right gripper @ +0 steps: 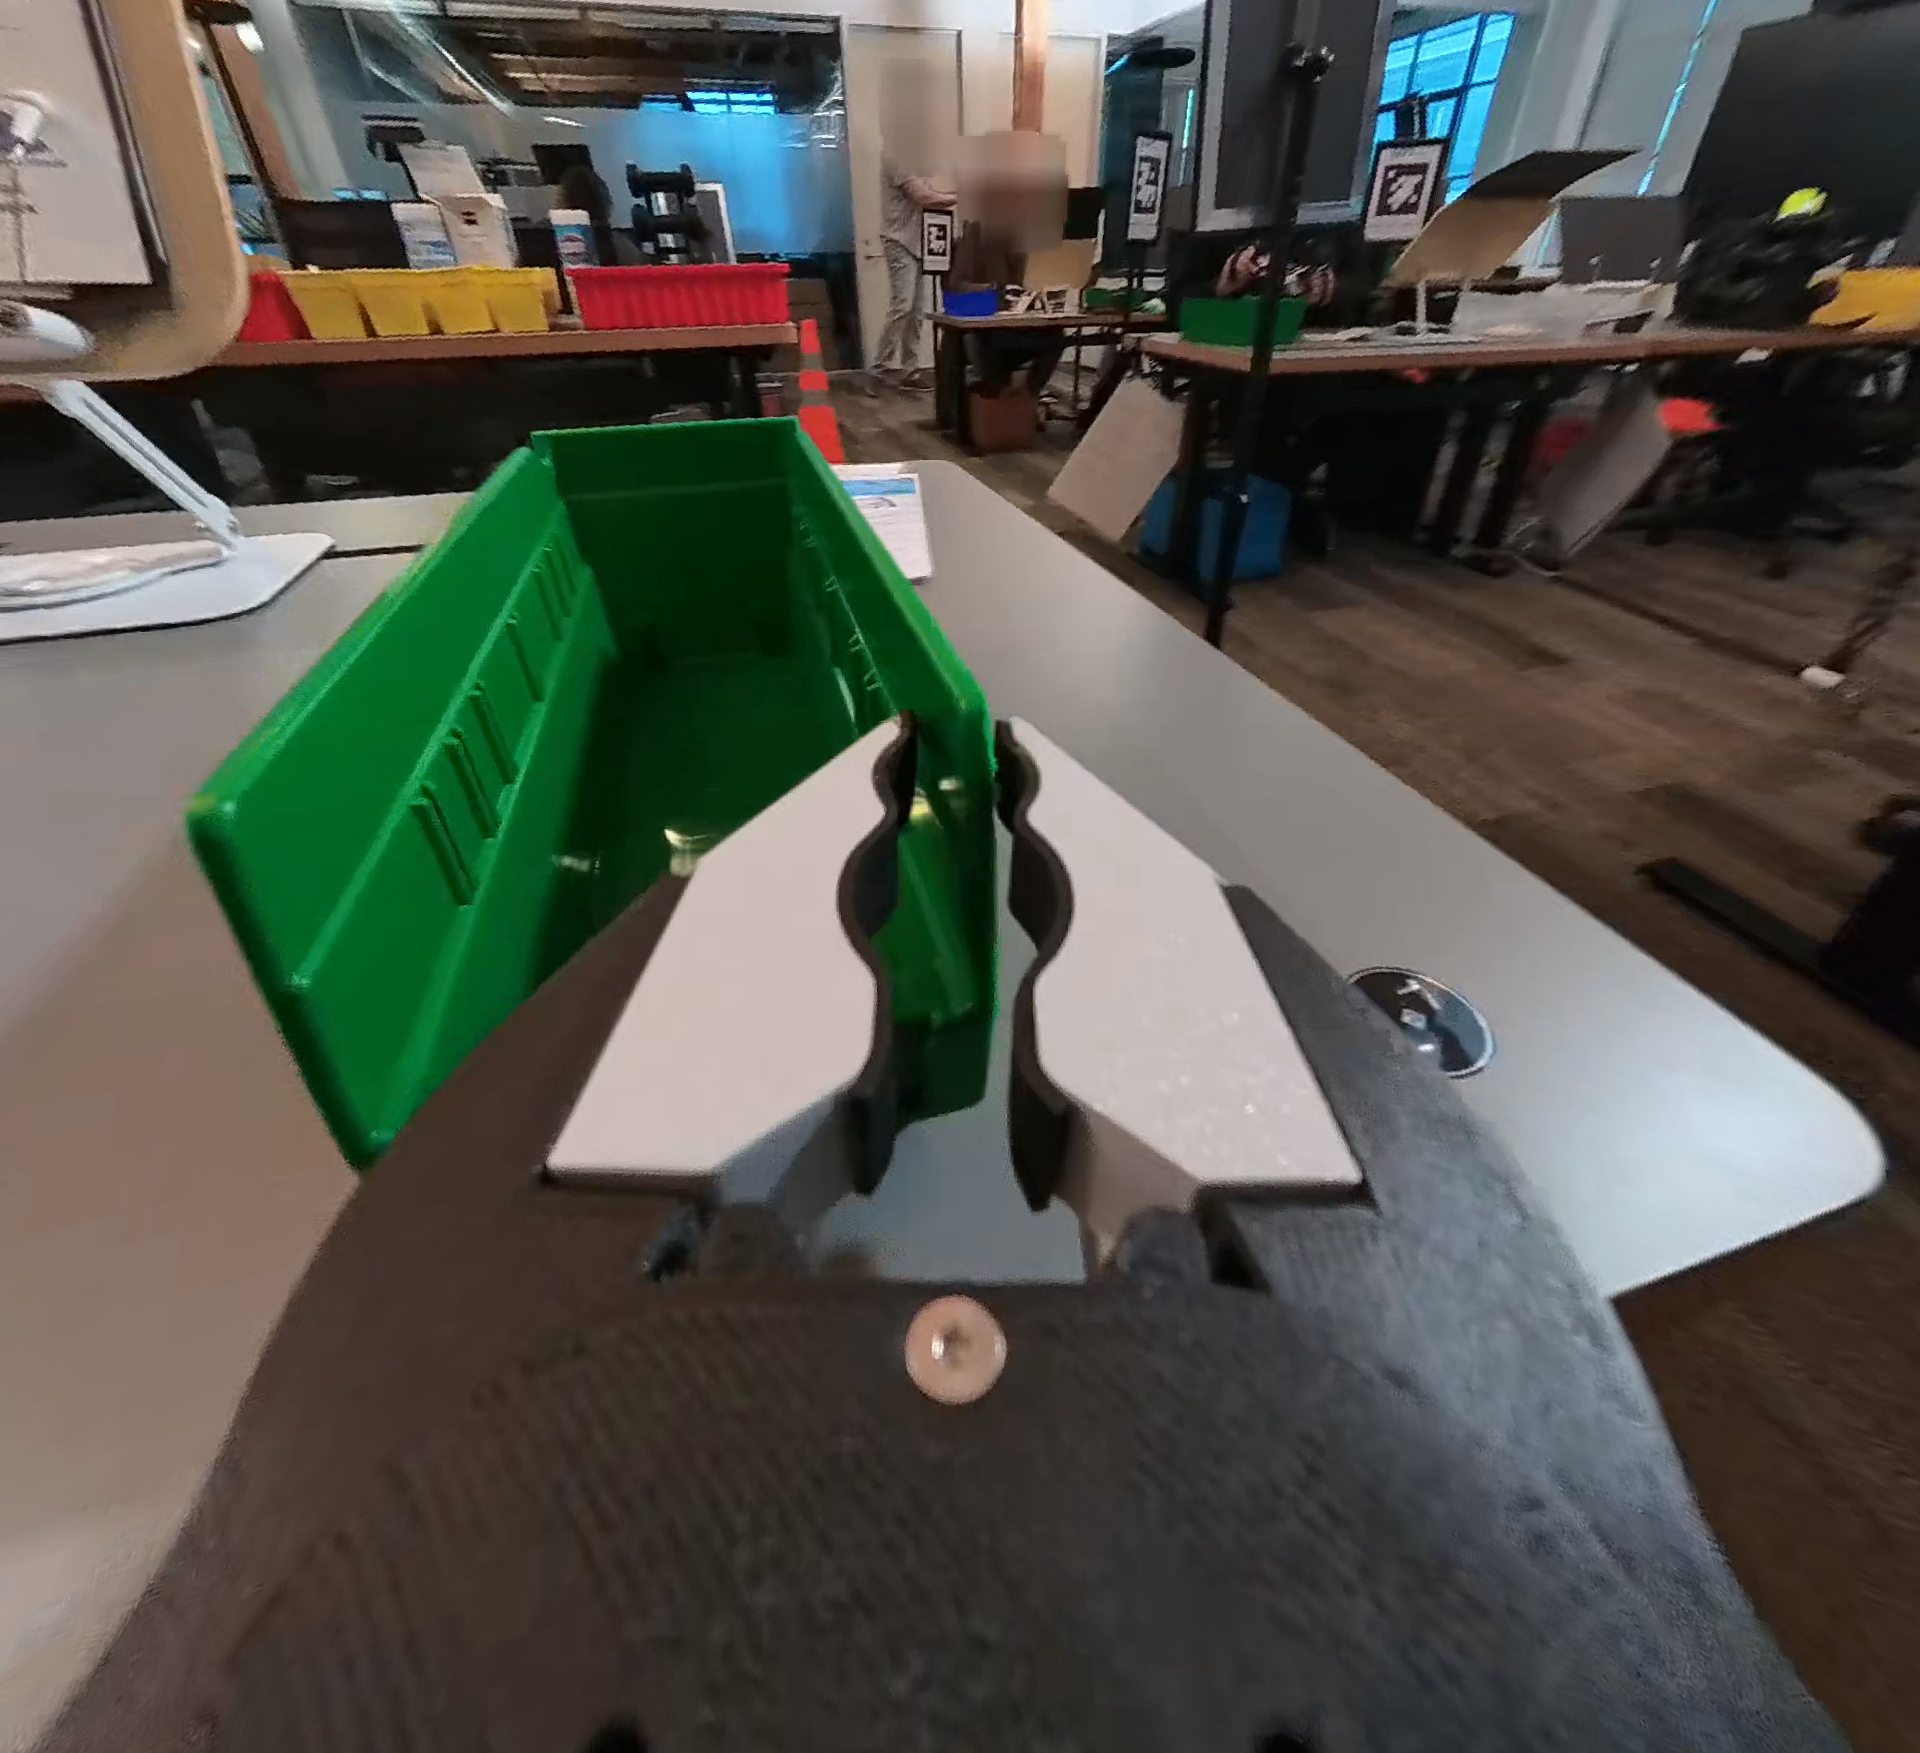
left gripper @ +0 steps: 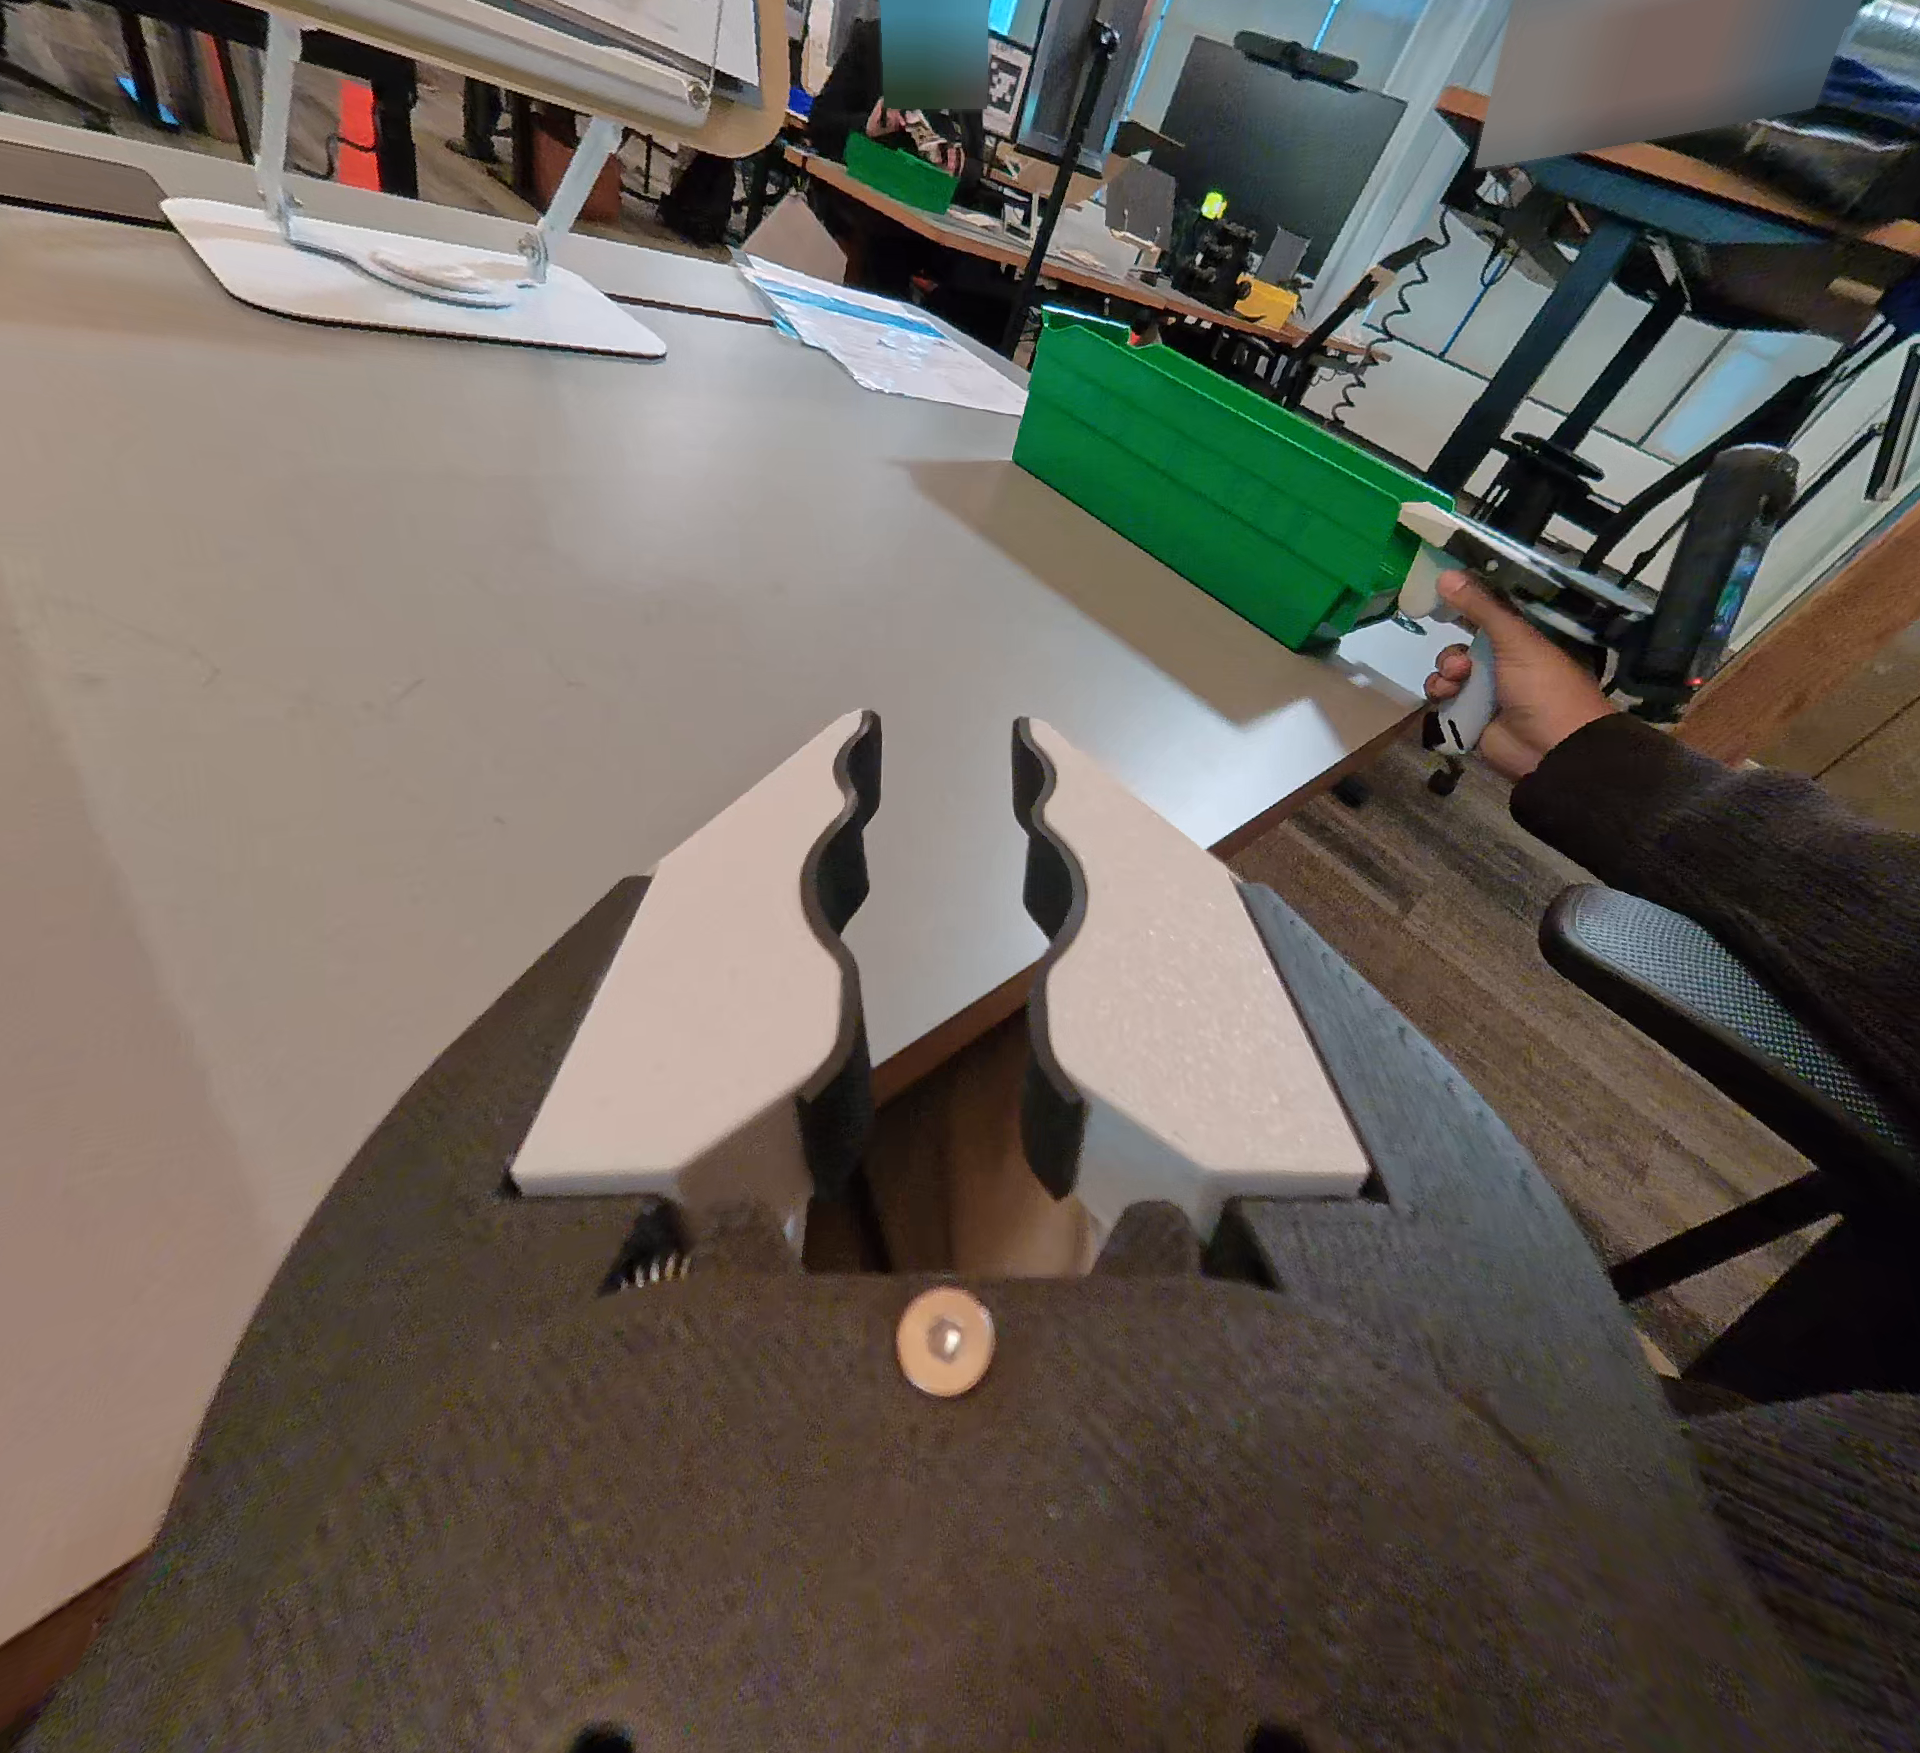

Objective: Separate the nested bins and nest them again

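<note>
The green nested bins [left gripper: 1195, 467] sit near the right edge of the grey table [left gripper: 416, 612], several rims showing on the side. In the right wrist view the top bin [right gripper: 436, 830] is open and empty. My right gripper [right gripper: 953, 737] straddles the bin's right wall at the near corner, jaws closed onto the rim. It also shows in the left wrist view [left gripper: 1423, 550], held by a hand [left gripper: 1517, 695] at the bins' near end. My left gripper [left gripper: 945, 727] is open and empty, above the table's front edge, well left of the bins.
A white stand [left gripper: 416, 280] carrying a paper board is at the back left. Paper sheets [left gripper: 883, 342] lie behind the bins. A round grommet [right gripper: 1423, 1017] sits in the table right of the bins. An office chair [left gripper: 1714, 997] stands off the table's right edge.
</note>
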A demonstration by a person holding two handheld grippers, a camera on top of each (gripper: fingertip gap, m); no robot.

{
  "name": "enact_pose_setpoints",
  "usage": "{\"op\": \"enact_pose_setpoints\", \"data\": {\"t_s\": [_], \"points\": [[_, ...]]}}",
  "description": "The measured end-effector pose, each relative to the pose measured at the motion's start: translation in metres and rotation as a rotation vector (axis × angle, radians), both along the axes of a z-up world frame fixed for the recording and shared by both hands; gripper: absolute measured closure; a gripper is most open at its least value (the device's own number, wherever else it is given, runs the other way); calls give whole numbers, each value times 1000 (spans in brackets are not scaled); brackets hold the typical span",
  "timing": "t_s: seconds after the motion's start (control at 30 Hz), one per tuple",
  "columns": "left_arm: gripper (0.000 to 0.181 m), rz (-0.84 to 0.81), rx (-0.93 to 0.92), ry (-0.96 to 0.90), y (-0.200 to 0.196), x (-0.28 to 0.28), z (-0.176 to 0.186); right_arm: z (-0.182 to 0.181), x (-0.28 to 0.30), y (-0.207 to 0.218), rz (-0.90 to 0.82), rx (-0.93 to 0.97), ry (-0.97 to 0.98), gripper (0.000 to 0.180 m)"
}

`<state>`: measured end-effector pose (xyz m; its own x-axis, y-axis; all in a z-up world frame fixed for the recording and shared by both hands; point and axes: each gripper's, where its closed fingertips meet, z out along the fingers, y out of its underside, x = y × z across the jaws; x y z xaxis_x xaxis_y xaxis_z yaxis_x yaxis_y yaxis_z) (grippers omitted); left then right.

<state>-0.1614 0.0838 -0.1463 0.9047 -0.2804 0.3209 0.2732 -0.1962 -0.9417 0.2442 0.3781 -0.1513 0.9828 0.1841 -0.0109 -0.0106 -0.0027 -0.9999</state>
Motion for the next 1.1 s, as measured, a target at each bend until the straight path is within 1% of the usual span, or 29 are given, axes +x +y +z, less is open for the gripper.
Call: {"op": "enact_pose_setpoints", "data": {"t_s": [0.07,0.2,0.4,0.47,0.53,0.6,0.63,0.7,0.73,0.8,0.83,0.87,0.93,1.0,1.07,1.1], "points": [[159,1,-1,8,0,0,-1,0,1,0,-15,-1,-15,163],[159,-5,-3,13,0,2,-2,-1,7,2,-36,-39,27,159],[159,-18,-11,10,0,5,-4,-1,13,4,-77,-59,24,159],[159,-20,-13,10,0,6,-5,-1,15,4,-91,-65,8,162],[159,-23,-16,10,1,6,-5,1,17,3,-108,-68,-7,161],[159,-24,-18,13,1,6,-6,15,21,-2,-144,-40,-22,159],[159,-22,-17,15,1,6,-6,28,23,-7,-178,-10,-47,160],[158,-19,-15,20,1,6,-6,66,13,-25,-225,77,-89,169],[158,-17,-16,22,1,6,-7,87,-7,-36,-181,134,-89,169],[157,-18,-23,21,2,6,-9,122,-68,-65,-8,262,-67,172],[157,-23,-26,18,3,7,-9,130,-103,-81,89,296,-49,174],[156,-27,-28,18,3,8,-10,130,-140,-95,193,297,-18,176],[155,-32,-30,22,4,10,-11,106,-217,-124,433,194,75,176],[154,-34,-19,31,5,7,-8,67,-286,-156,659,12,132,176],[152,-18,-8,49,6,-2,-6,41,-332,-187,814,-103,100,176],[151,-1,0,57,7,-9,-5,34,-345,-198,868,-111,40,175]]}}
